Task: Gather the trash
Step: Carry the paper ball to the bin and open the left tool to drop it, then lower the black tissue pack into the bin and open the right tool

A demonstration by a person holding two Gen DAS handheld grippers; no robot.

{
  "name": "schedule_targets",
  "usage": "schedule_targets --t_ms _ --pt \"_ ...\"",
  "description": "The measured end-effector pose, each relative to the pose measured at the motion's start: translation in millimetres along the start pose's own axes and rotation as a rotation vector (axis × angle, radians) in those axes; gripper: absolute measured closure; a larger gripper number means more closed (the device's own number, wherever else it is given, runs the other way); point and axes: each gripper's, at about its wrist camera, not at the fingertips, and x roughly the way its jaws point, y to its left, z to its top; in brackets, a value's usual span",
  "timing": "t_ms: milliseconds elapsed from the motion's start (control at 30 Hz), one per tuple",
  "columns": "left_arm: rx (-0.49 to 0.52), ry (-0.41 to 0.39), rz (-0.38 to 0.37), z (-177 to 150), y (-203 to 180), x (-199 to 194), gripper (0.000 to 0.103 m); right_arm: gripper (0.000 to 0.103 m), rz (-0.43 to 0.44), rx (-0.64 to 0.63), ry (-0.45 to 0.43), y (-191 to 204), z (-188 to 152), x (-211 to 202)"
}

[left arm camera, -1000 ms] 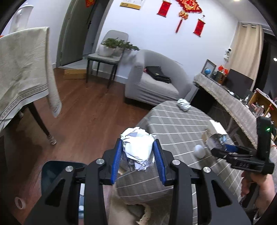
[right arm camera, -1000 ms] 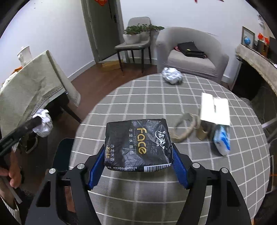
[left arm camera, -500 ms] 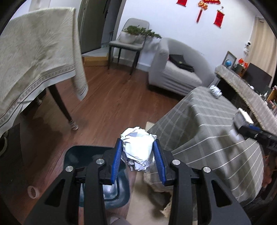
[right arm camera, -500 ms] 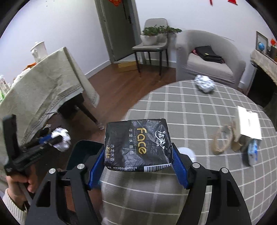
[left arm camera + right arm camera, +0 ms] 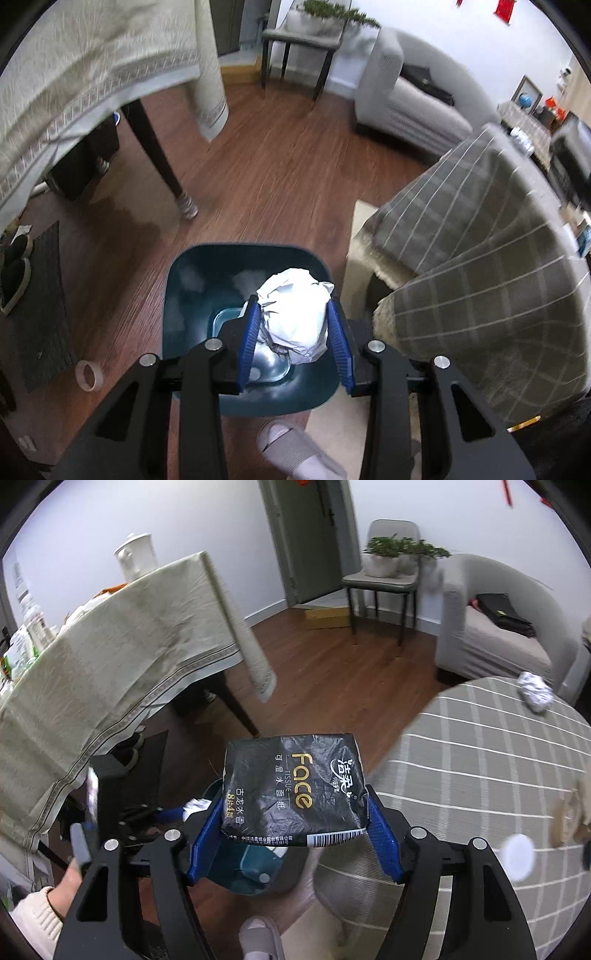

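Observation:
My left gripper (image 5: 291,325) is shut on a crumpled white paper ball (image 5: 293,308) and holds it above the open dark teal bin (image 5: 184,295) on the wooden floor. My right gripper (image 5: 295,812) is shut on a black tissue pack (image 5: 295,779) printed "Face". It holds it above the same bin (image 5: 243,867), beside the round table. The left gripper with its paper ball (image 5: 194,805) shows at the lower left of the right wrist view. A crumpled foil ball (image 5: 535,692) lies at the far edge of the round grey checked table (image 5: 480,757).
A table with a beige cloth (image 5: 74,74) stands to the left, with a dark leg (image 5: 159,158). A tape roll (image 5: 88,374) lies on the floor. My slippered foot (image 5: 291,454) is beside the bin. A grey armchair (image 5: 498,627) and a chair with plants (image 5: 388,568) stand behind.
Both grippers have swung left off the round table and tilted downward; the left one now holds the paper ball over the bin, and the right one has come over the bin with the tissue pack.

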Motion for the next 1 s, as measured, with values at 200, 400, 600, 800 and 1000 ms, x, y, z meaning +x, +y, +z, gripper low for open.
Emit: schedule_targets --t_ms 200,400,600,800,1000 --pt "0.007 0.091 0.037 -13 17 26 0.063 0.032 0.039 -0.023 0.032 27 4 27" --pt "-0.001 0.178 0.054 -26 37 49 0.066 0.032 0.066 -0.032 0.069 45 6 53" --pt "0.007 0.185 0.051 -33 48 49 0.07 0.032 0.086 -0.045 0.112 60 6 79" --pt "-0.013 0.146 0.044 -31 60 35 0.071 0.032 0.09 -0.058 0.155 72 1 103" --pt "-0.053 0.082 0.043 -27 77 11 0.078 0.032 0.103 -0.068 0.19 83 -6 121"
